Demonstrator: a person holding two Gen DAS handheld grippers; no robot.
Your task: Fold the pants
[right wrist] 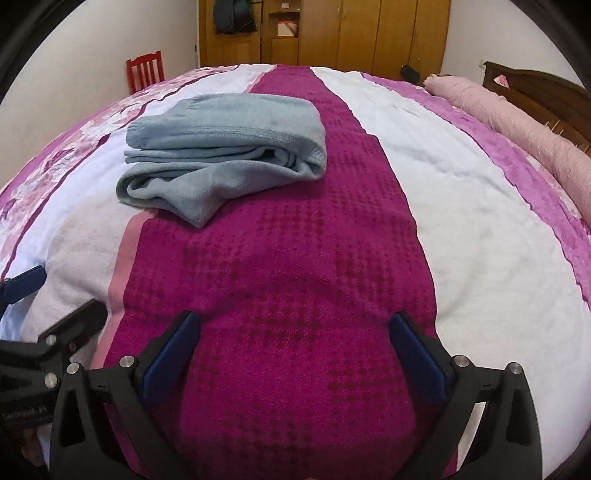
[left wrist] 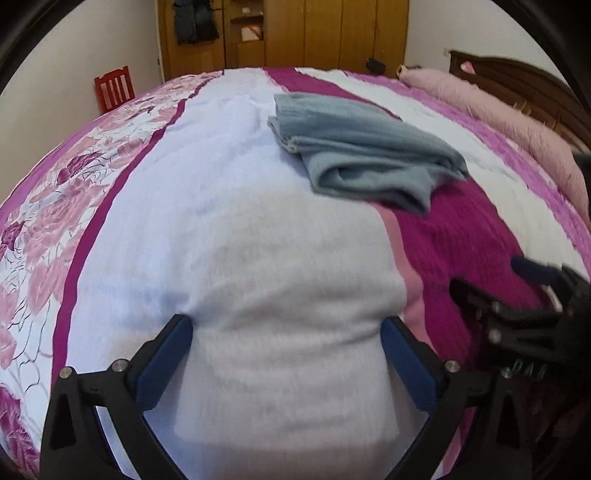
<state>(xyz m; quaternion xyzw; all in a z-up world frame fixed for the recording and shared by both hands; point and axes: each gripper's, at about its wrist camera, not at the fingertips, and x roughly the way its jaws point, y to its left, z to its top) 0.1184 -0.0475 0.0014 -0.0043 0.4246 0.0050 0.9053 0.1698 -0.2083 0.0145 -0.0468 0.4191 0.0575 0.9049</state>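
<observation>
Grey-blue pants [left wrist: 365, 155] lie folded in a thick bundle on the bed, ahead and to the right in the left wrist view. In the right wrist view the pants [right wrist: 221, 155] sit ahead and to the left, half on the magenta stripe. My left gripper [left wrist: 288, 325] stands open over white bedspread, nothing between its blue pads. My right gripper [right wrist: 295, 321] stands open over the magenta stripe, likewise empty. Both are well short of the pants. The right gripper [left wrist: 491, 284] shows at the right edge of the left view; the left gripper [right wrist: 59, 295] shows at the left edge of the right view.
The bedspread [right wrist: 461, 206] has white, magenta and floral pink bands. A rolled pink blanket [right wrist: 524, 125] lies along the wooden headboard [right wrist: 535, 88] at right. A red chair [right wrist: 144, 70] and wooden wardrobe [right wrist: 332, 33] stand beyond the bed's far edge.
</observation>
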